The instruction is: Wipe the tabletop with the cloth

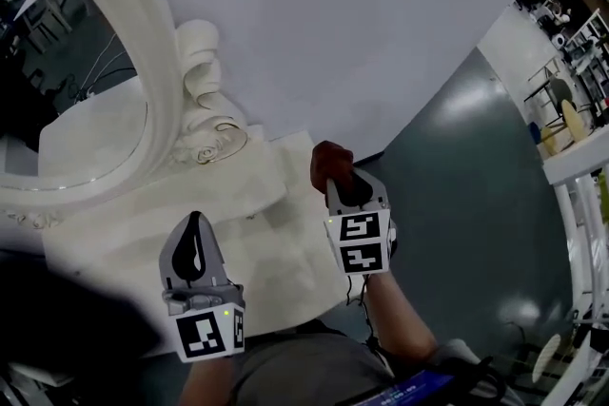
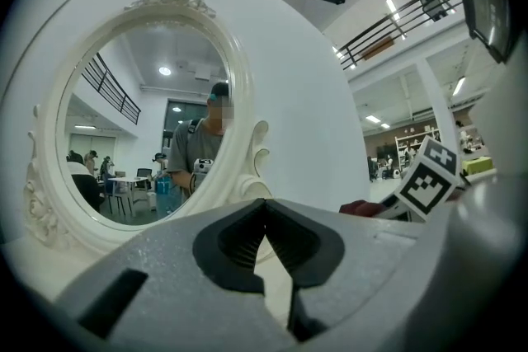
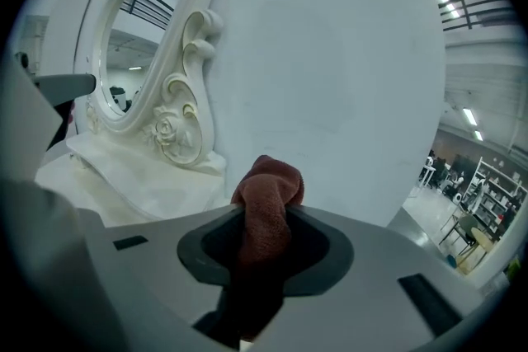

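Jaws of the right gripper (image 3: 266,214) are clamped on a reddish-brown cloth (image 3: 268,185), which is bunched between them, with a rounded wad standing out past the tips. Jaws of the left gripper (image 2: 266,206) are drawn together at the tips with nothing between them. In the head view the right gripper (image 1: 344,190) carries the cloth (image 1: 328,159) at the far right corner of the white tabletop (image 1: 238,204), close to the plain white wall (image 1: 333,14). Contact between cloth and surface cannot be confirmed. The left gripper (image 1: 196,223) is over the near part of the tabletop, well apart from the cloth. An oval mirror (image 1: 95,138) in a carved white frame (image 1: 162,62) stands at the left rear of the tabletop, with scrollwork and a rosette at its base. Grey floor (image 1: 476,204) lies to the right of the table. The right gripper's marker cube (image 2: 429,177) shows at the right of the left gripper view.
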